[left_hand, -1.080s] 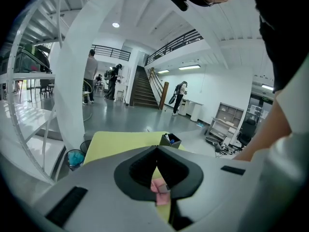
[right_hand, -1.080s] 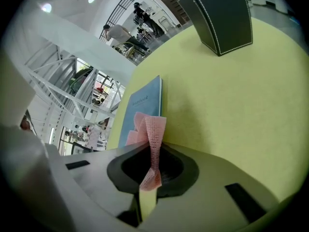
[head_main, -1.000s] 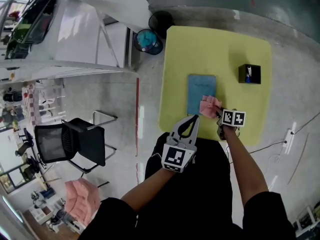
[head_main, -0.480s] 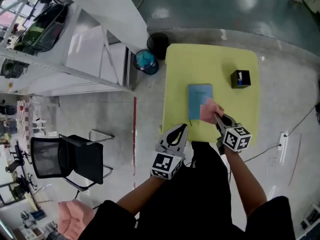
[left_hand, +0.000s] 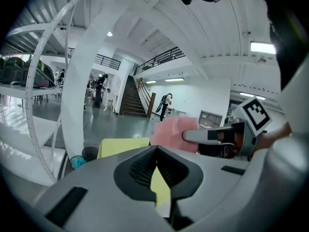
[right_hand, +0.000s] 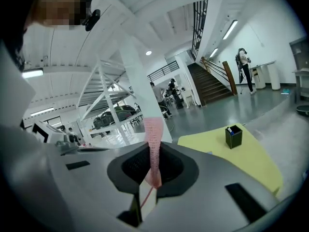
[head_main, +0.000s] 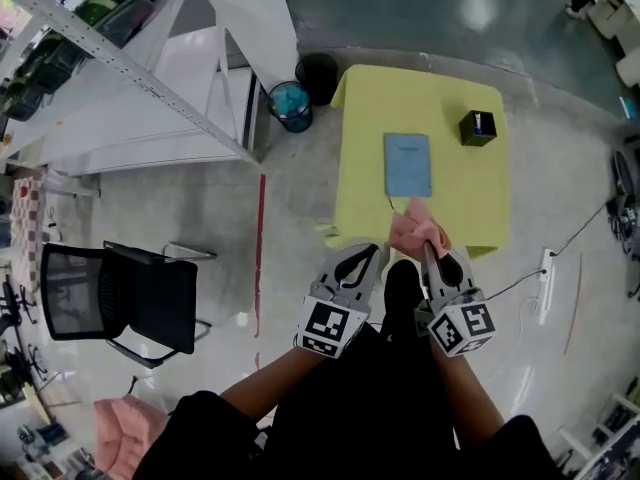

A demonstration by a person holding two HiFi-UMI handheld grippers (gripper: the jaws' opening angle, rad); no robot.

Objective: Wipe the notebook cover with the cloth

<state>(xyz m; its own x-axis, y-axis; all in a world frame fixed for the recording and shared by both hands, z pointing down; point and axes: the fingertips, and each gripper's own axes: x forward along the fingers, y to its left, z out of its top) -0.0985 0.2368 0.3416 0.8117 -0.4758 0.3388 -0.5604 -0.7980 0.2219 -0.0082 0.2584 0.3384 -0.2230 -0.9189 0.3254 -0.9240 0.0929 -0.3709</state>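
Note:
The blue notebook [head_main: 408,164] lies flat and uncovered on the yellow table [head_main: 370,168]. My right gripper [head_main: 428,253] is shut on the pink cloth [head_main: 417,232], which it holds up off the table at the near edge, short of the notebook. In the right gripper view the cloth [right_hand: 153,141] stands up as a thin strip pinched between the jaws. The left gripper view shows the cloth [left_hand: 173,132] bunched at the right gripper's tip. My left gripper [head_main: 366,251] hovers beside it, off the table's near-left corner, shut and holding nothing [left_hand: 155,150].
A black pen box [head_main: 477,127] stands on the table's far right [right_hand: 233,136]. A blue bin [head_main: 290,106] and a black bin [head_main: 317,71] sit on the floor left of the table. White shelving [head_main: 150,78] runs along the left, and a black chair [head_main: 120,293] stands below it.
Both grippers have drawn back from the table toward my body. The cloth has come off the notebook's near corner, leaving the cover bare. The table looks farther away.

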